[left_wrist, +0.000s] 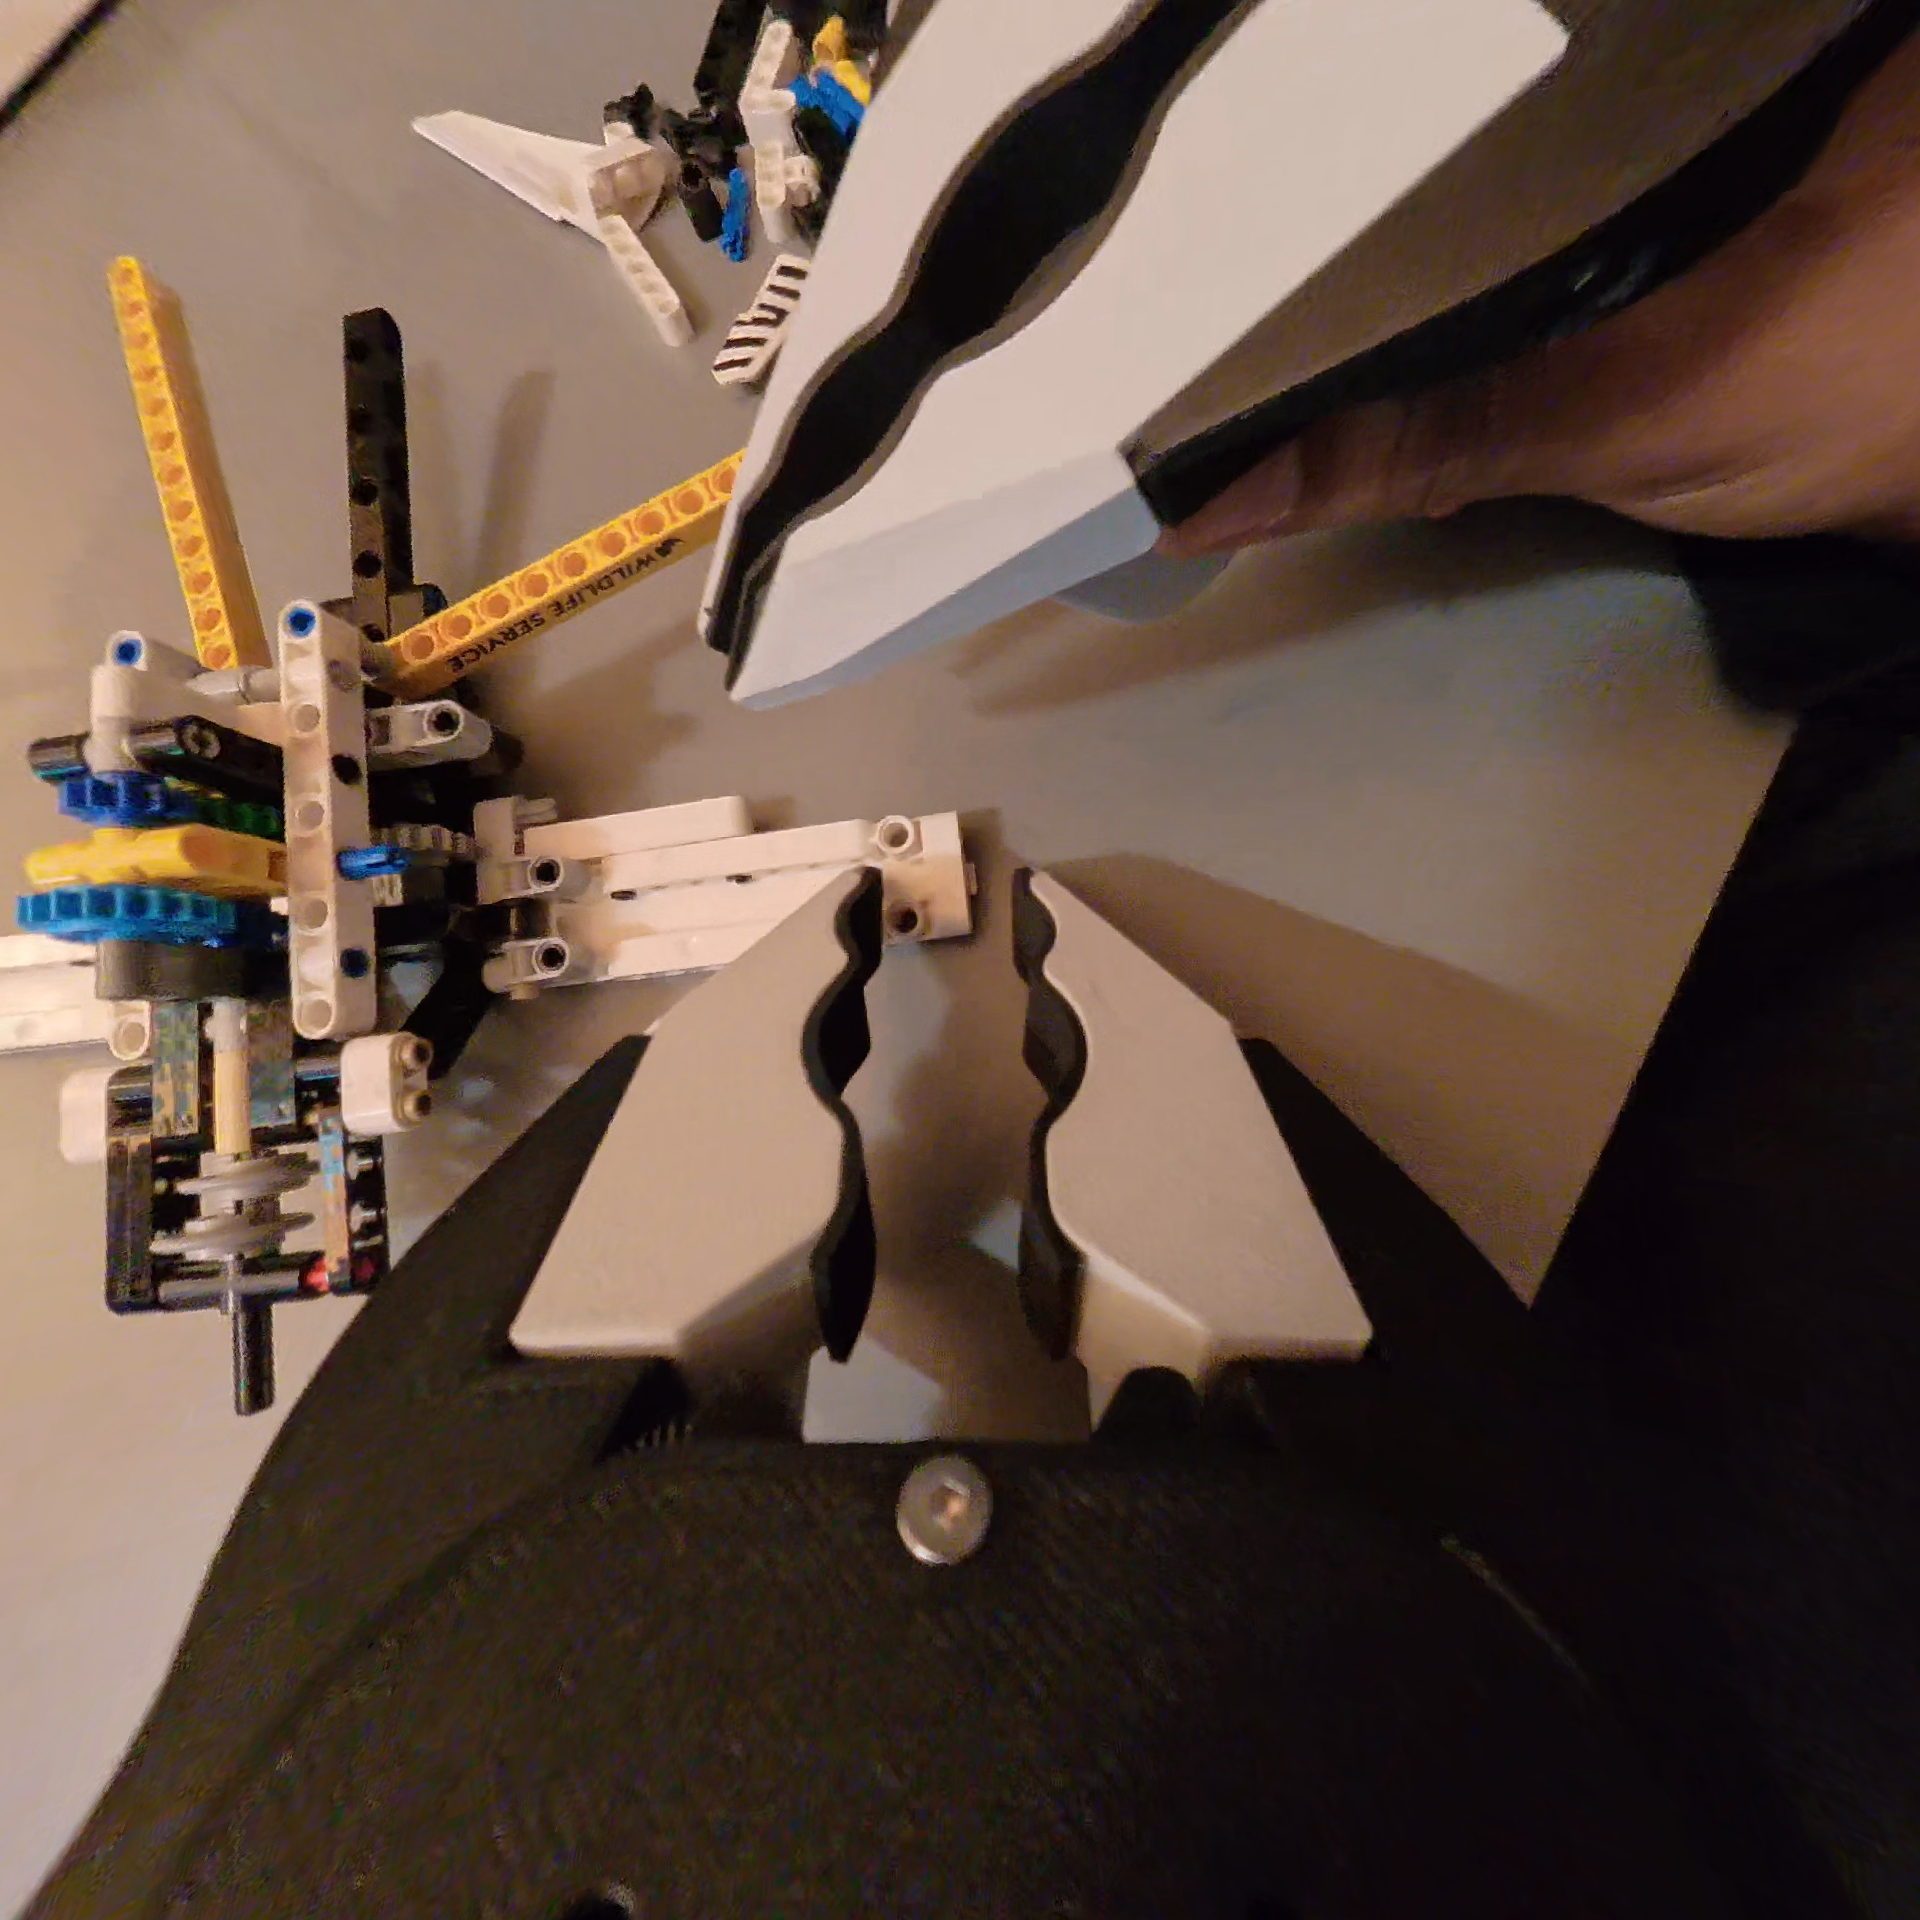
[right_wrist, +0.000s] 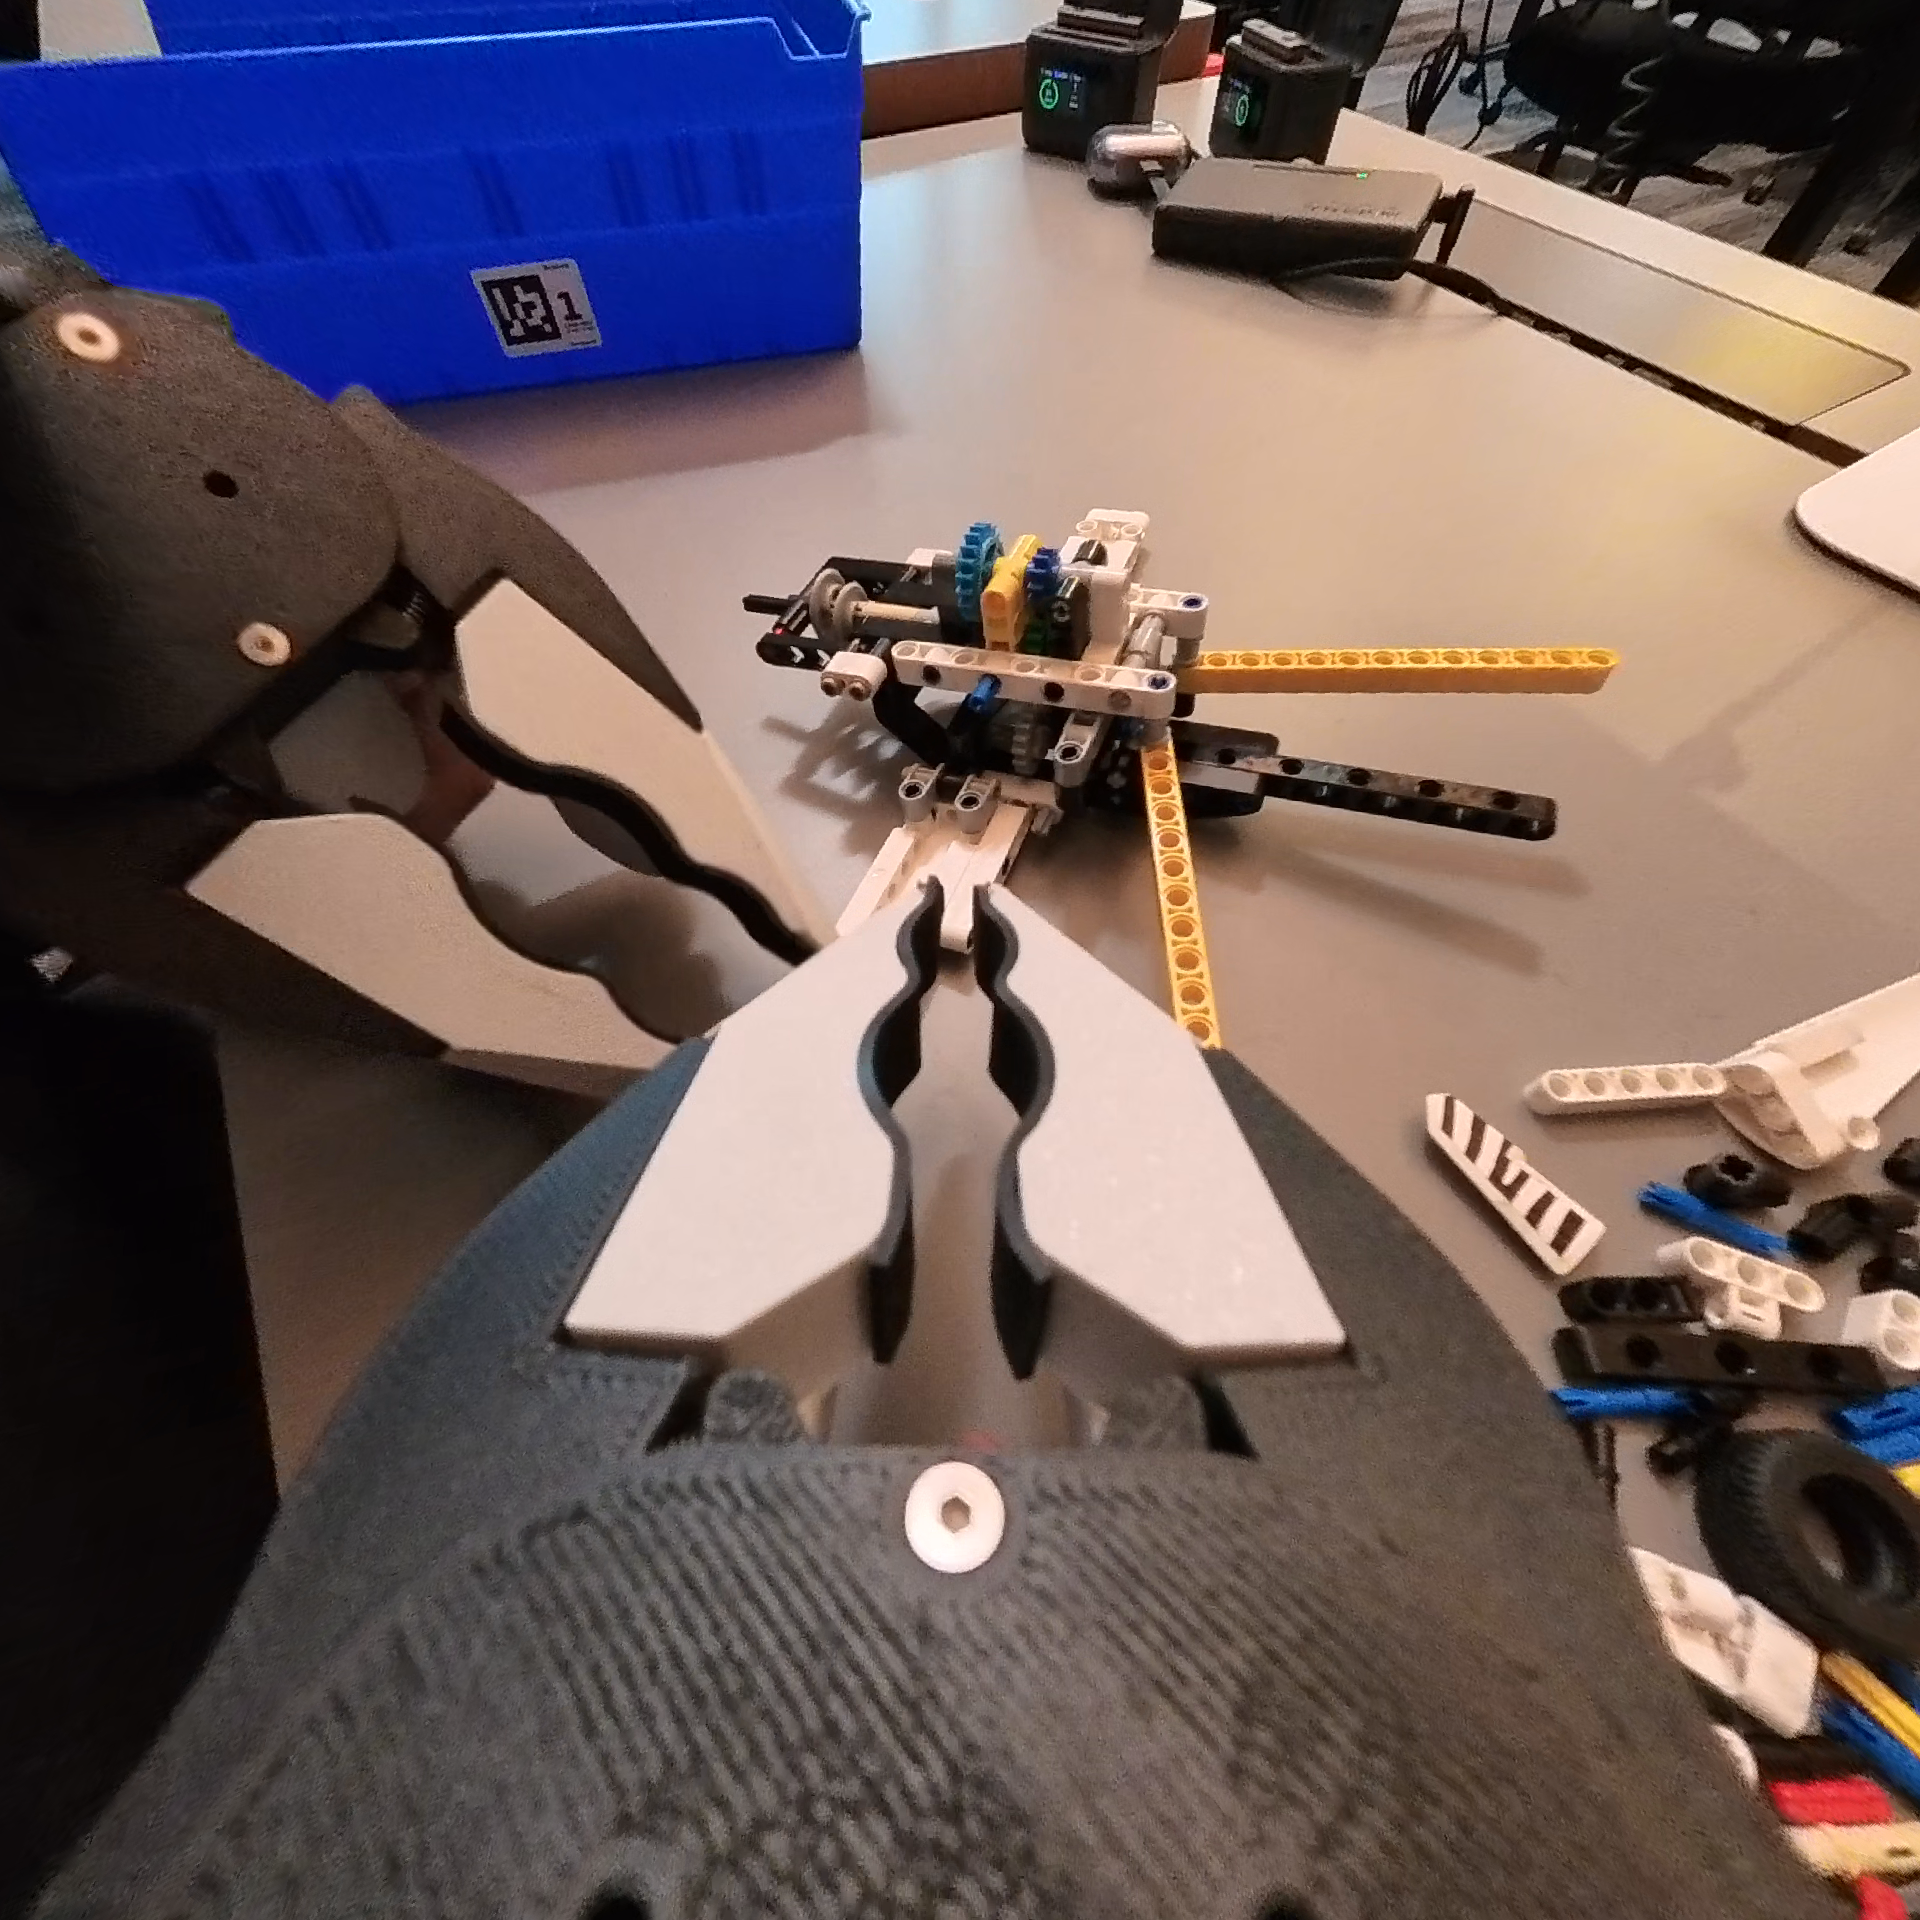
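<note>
My left gripper (left_wrist: 943, 883) stands partly open at the tip of the single white arm (left_wrist: 675, 862) jutting from one toy-brick gear model (right_wrist: 1039, 665) on the grey table (right_wrist: 1351, 468); the arm's end block lies against one pad, clear of the other. My right gripper (right_wrist: 961, 914) hovers near, jaws all but together on nothing. The model carries two yellow beams (right_wrist: 1403, 665), one black beam (right_wrist: 1403, 795) and two blue gears (left_wrist: 135, 914). One blue bin (right_wrist: 468, 208), one tyre (right_wrist: 1808, 1538) and one striped panel (right_wrist: 1512, 1179) lie around.

I'm at a grey table (right_wrist: 1299, 436) under warm light, blue bin (right_wrist: 436, 197) at the back, office chairs (right_wrist: 1683, 73) behind.
</note>
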